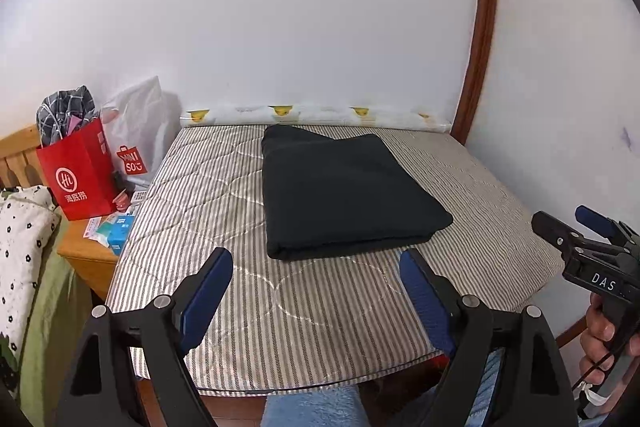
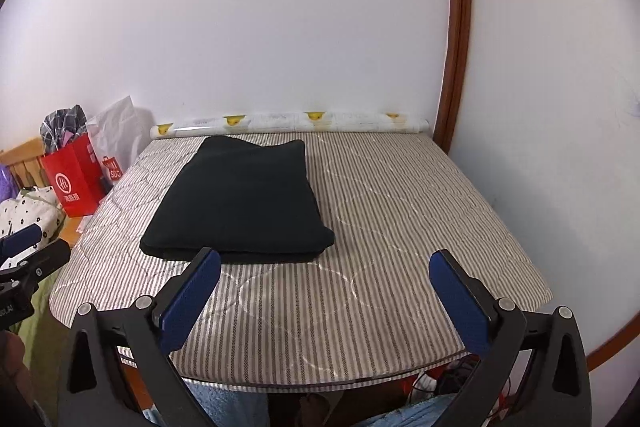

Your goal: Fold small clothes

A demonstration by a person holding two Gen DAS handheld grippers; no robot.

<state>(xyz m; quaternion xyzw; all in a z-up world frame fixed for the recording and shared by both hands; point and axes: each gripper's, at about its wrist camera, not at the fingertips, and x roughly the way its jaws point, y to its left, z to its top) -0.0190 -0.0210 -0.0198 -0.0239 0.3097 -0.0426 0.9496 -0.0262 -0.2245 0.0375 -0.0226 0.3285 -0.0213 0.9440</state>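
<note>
A dark garment (image 1: 344, 193) lies folded into a flat rectangle on the striped mattress pad (image 1: 224, 211); the right wrist view shows the garment (image 2: 240, 199) left of centre on the pad (image 2: 400, 219). My left gripper (image 1: 316, 259) hangs open just short of the fold's near edge, with nothing between its blue pads. My right gripper (image 2: 326, 263) is open wide too, over bare pad to the right of the garment's near corner. The right gripper (image 1: 564, 227) also shows at the left wrist view's right edge, held by a hand (image 1: 600, 335).
A red paper bag (image 1: 82, 173) stuffed with cloth and a white plastic bag (image 1: 138, 131) stand on a wooden side table (image 1: 86, 255) left of the pad. A rolled sheet with yellow prints (image 1: 316, 115) lies along the wall. A wooden frame (image 1: 482, 27) rises at the right.
</note>
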